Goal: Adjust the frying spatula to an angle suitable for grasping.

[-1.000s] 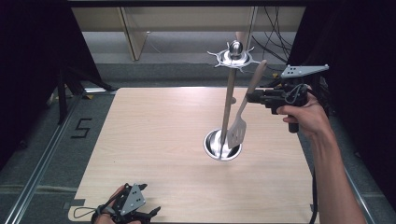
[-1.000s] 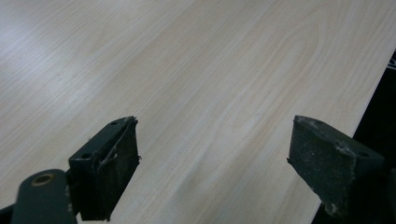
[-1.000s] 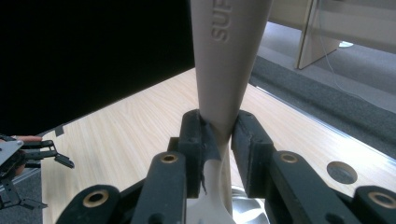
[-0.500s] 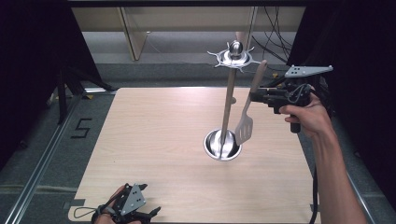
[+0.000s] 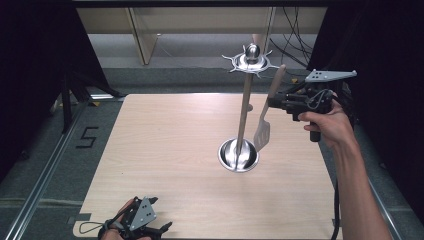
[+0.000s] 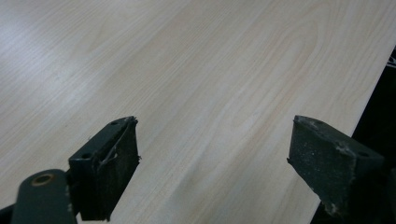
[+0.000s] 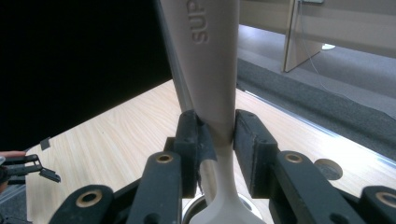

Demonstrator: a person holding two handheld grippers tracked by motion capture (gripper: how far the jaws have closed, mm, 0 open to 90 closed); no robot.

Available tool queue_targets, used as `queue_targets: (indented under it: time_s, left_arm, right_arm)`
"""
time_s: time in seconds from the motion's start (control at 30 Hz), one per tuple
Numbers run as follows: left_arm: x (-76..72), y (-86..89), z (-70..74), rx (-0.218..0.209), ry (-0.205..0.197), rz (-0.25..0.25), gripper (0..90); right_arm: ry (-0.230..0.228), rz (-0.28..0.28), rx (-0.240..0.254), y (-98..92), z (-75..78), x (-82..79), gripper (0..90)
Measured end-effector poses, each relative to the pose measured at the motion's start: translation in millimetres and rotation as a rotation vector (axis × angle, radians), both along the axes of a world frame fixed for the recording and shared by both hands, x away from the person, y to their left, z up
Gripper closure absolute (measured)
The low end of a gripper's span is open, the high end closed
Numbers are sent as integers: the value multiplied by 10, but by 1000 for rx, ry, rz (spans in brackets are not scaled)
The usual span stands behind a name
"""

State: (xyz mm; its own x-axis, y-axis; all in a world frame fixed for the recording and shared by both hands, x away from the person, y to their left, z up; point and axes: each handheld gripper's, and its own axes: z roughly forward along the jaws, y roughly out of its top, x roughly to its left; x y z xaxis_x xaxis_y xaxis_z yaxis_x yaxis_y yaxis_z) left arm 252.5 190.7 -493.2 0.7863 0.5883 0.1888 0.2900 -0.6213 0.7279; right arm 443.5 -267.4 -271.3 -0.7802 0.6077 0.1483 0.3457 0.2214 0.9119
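Spatula (image 5: pixel 264 117): a pale slotted turner held up in the air, handle up and tilted toward the far right, blade down just above the right rim of the stand's base. In the right gripper view its handle (image 7: pixel 210 70) rises between the fingers, with raised lettering on it.
Right gripper (image 5: pixel 274 102): held level at the right of the tabletop, pointing left toward the pole. Its fingers (image 7: pixel 250 140) pinch the spatula's handle at the narrow part, one pad on each side; the jaws have just been easing open a little, yet the handle sits between the pads and touches both.
Right hand (image 5: pixel 327 125): wraps the gripper's grip from the right, forearm coming in from the lower right corner.
Stand (image 5: pixel 243 107): a shiny metal pole rising from a round dished base (image 5: pixel 238 155) near the middle of the tabletop, slightly right. A ring of hooks (image 5: pixel 250 61) with a knob crowns the pole. The spatula hangs just right of the pole, apart from the hooks.
Left gripper (image 5: pixel 141 222): low at the near edge of the tabletop, left of centre, well apart from the stand. Its fingers (image 6: pixel 109 163) are spread wide with bare wood between them.
Tabletop (image 5: pixel 165 145): light wood grain, with dark floor around it.
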Motion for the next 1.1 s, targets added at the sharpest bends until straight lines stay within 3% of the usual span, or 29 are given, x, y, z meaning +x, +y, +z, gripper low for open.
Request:
queue_targets:
  time_s: [0.37, 0.77, 1.1]
  left_arm:
    - [-2, -3, -1, -3, 4, -1, 152]
    - [-2, -3, 0, -3, 4, 0, 152]
    - [-3, -2, 3, -2, 0, 2, 152]
  right_arm:
    - [7, -14, 10, -6, -5, -4, 653]
    - [24, -65, -2, -23, 23, -103, 378]
    - [7, -87, -19, -76, -90, -252, 331]
